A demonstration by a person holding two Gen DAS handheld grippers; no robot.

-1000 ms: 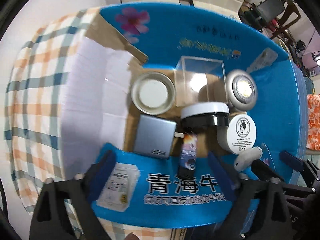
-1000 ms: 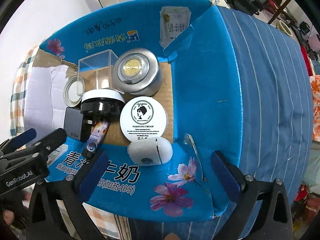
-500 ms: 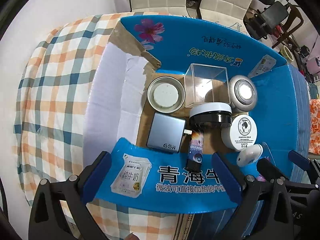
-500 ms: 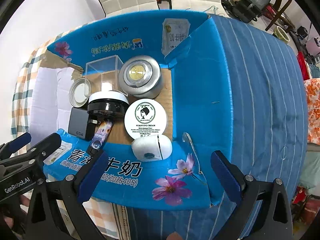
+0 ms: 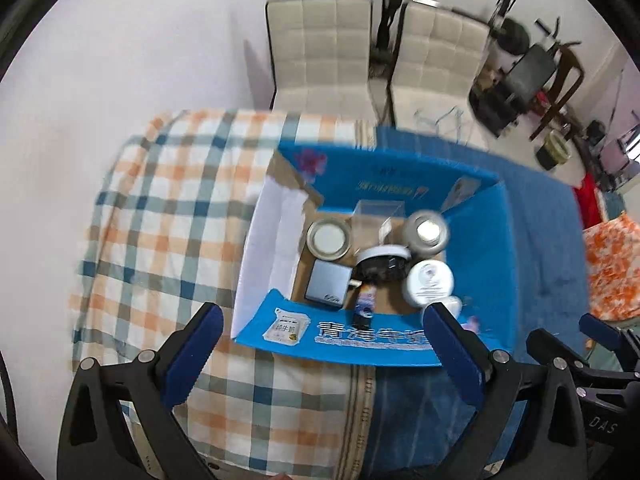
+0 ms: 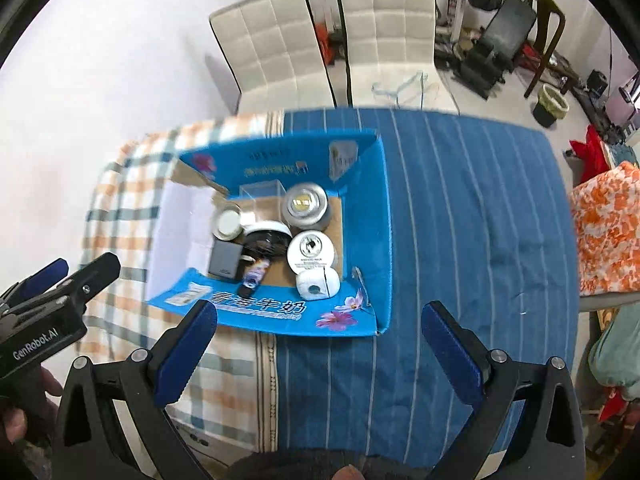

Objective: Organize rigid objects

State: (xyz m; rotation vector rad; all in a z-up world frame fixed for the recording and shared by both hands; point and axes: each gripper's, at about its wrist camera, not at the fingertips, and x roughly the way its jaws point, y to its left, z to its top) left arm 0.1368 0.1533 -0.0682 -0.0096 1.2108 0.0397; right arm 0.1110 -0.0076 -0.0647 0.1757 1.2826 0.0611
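Both tongs empty, small tube lying diagonal in box

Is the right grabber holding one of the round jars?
No, the right gripper is open and empty above the striped cloth, while the white cream jar sits in the blue box.

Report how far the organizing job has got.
Looks nearly done: the jars, gray charger and white case all sit inside the blue box. In hand: nothing; left gripper and right gripper are open, empty. No loose items visible outside.
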